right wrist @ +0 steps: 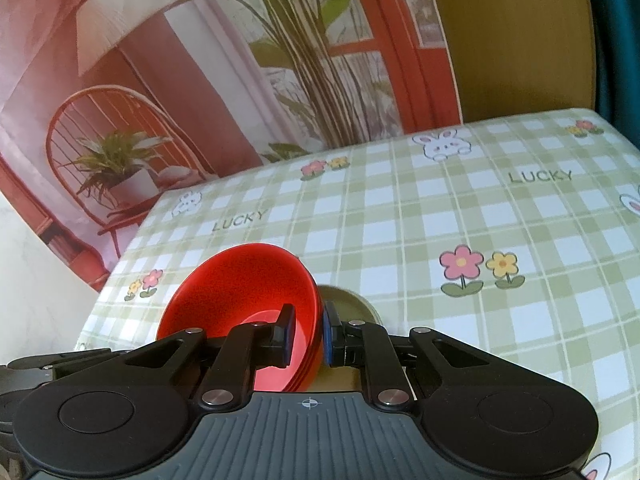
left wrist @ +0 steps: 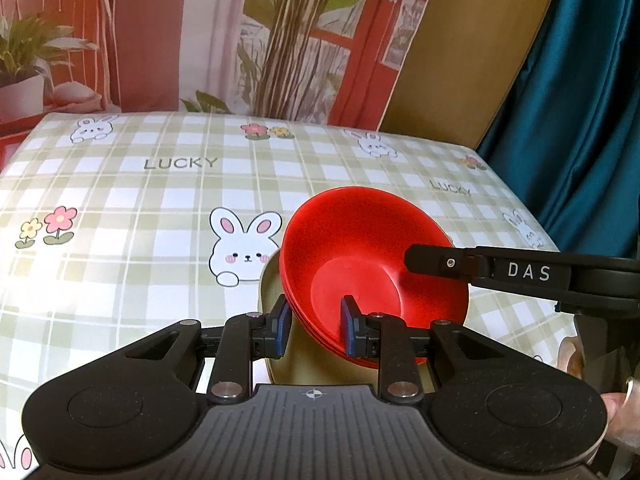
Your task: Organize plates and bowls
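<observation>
A stack of nested red bowls (left wrist: 372,264) hangs just over an olive-tan dish (left wrist: 298,364) on the checked tablecloth. My left gripper (left wrist: 314,320) is shut on the stack's near rim, one blue pad outside the wall and one inside. From the right, the black finger (left wrist: 432,260) of my right gripper reaches over the opposite rim. In the right wrist view my right gripper (right wrist: 308,332) is shut on the red bowls (right wrist: 240,280) at their right rim, with the olive dish (right wrist: 346,300) beyond. Whether the stack touches the dish I cannot tell.
The table (left wrist: 140,200) carries a green plaid cloth with rabbits and flowers, its far edge against a printed backdrop (left wrist: 240,40). A teal curtain (left wrist: 580,120) hangs at the right. A person's fingers (left wrist: 624,412) show at the right edge. The left gripper's body (right wrist: 40,364) lies at the lower left.
</observation>
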The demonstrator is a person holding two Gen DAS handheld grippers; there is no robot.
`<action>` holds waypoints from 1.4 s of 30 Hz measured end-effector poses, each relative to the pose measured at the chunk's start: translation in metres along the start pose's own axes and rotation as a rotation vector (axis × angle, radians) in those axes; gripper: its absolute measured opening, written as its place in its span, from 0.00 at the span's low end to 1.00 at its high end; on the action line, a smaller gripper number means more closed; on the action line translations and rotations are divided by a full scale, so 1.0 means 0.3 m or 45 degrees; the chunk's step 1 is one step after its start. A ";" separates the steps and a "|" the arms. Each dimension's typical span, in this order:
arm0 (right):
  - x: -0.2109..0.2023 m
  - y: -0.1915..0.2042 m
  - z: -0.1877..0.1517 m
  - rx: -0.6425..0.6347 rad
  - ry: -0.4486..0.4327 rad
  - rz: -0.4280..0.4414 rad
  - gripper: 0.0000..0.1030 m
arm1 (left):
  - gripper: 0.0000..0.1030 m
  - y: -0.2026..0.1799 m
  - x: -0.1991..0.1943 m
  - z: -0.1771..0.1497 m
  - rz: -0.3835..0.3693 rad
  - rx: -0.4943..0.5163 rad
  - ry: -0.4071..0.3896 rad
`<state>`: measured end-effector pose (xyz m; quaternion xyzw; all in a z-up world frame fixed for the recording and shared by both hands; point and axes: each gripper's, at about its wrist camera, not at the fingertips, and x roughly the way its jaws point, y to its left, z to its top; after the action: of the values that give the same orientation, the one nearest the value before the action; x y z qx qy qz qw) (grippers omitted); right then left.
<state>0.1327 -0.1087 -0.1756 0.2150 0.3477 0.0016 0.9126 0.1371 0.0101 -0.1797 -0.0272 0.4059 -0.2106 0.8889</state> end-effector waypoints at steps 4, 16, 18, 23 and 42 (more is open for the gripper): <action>0.011 -0.008 -0.016 0.013 0.016 0.004 0.14 | 0.26 0.001 0.007 -0.007 0.003 0.001 0.014; 0.047 -0.025 -0.048 0.027 0.072 0.014 0.14 | 0.26 -0.002 0.026 -0.020 0.050 0.013 0.032; 0.050 -0.027 -0.052 0.032 0.074 0.016 0.14 | 0.26 -0.001 0.028 -0.024 0.050 0.014 0.034; 0.051 -0.025 -0.054 0.023 0.073 0.015 0.14 | 0.26 -0.004 0.031 -0.025 0.056 0.015 0.032; 0.051 -0.026 -0.058 0.025 0.068 0.015 0.14 | 0.27 -0.002 0.030 -0.030 0.053 0.008 0.024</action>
<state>0.1322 -0.1068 -0.2000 0.2259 0.3705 0.0094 0.9009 0.1357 0.0072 -0.1920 -0.0138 0.4140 -0.1936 0.8893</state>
